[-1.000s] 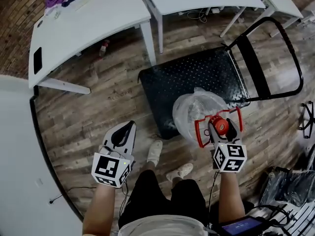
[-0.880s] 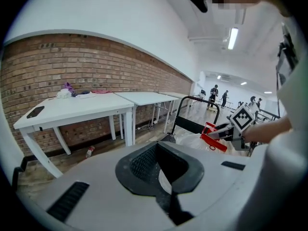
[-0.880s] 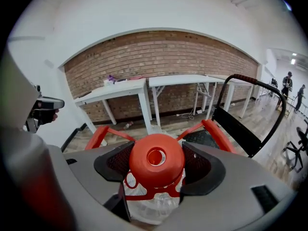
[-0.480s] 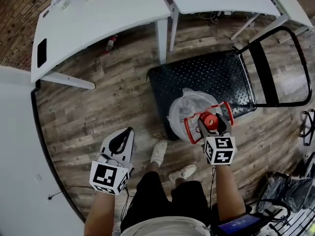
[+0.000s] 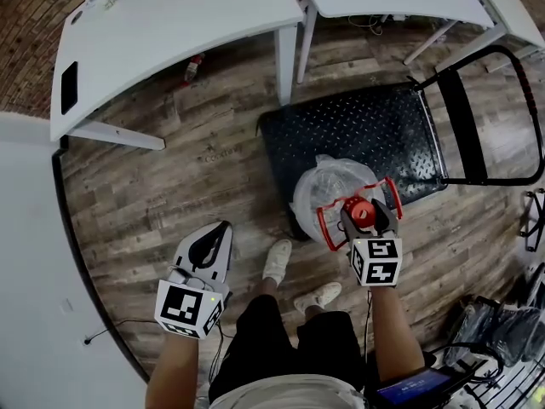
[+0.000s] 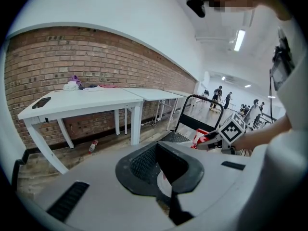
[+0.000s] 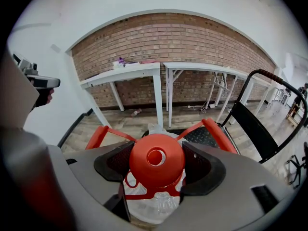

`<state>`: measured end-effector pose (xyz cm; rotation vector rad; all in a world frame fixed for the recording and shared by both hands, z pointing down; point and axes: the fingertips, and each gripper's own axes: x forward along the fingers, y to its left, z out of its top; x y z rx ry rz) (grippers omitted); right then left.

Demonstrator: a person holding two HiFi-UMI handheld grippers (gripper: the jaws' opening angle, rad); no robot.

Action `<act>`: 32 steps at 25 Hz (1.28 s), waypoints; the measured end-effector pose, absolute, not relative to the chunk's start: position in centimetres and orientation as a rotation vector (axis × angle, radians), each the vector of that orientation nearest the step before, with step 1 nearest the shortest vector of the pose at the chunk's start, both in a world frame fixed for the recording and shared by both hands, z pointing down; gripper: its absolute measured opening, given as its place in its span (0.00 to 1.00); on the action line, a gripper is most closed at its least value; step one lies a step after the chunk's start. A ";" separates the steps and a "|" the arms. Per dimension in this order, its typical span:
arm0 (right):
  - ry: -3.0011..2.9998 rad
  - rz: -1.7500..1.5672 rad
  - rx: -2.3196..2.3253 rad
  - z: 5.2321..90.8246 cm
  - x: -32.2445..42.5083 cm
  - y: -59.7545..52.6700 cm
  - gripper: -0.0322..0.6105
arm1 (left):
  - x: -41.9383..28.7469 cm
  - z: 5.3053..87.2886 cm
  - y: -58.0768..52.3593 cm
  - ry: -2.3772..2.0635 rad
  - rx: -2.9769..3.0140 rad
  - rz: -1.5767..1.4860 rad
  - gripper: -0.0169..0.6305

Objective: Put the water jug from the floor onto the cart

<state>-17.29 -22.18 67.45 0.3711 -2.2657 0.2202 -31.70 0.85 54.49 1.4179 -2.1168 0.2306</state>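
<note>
The water jug (image 5: 330, 192) is clear plastic with a red cap (image 7: 156, 159) and a red carry handle (image 5: 326, 226). It is at the near edge of the black cart deck (image 5: 358, 126); whether it rests there I cannot tell. My right gripper (image 5: 364, 213) is shut on the cap from above, and in the right gripper view (image 7: 156, 165) the black pads press both sides of it. My left gripper (image 5: 221, 228) is shut and holds nothing, low at the left over bare floor, its pads meeting in the left gripper view (image 6: 158, 150).
The cart's black push handle (image 5: 511, 118) rises at the right. White tables (image 5: 170, 32) stand at the back along a brick wall, a small bottle (image 5: 193, 69) lying under one. The person's white shoes (image 5: 274, 262) are just left of the jug. Dark bags (image 5: 502, 331) sit at the lower right.
The right gripper has carried the jug a little lower and leftward along the cart's near edge. The left gripper has drifted slightly and stays shut.
</note>
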 end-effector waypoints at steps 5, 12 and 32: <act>-2.248 0.235 0.379 68.4 -16.8 -21.9 0.54 | -31.6 54.7 1.1 -2.107 1.426 0.232 0.03; -2.262 0.216 0.369 68.7 -17.5 -21.3 0.54 | -31.5 54.9 1.7 -2.100 1.432 0.233 0.03; -2.425 0.213 0.586 57.4 -16.4 -21.9 0.54 | -31.7 52.2 -0.5 -2.042 1.620 0.184 0.03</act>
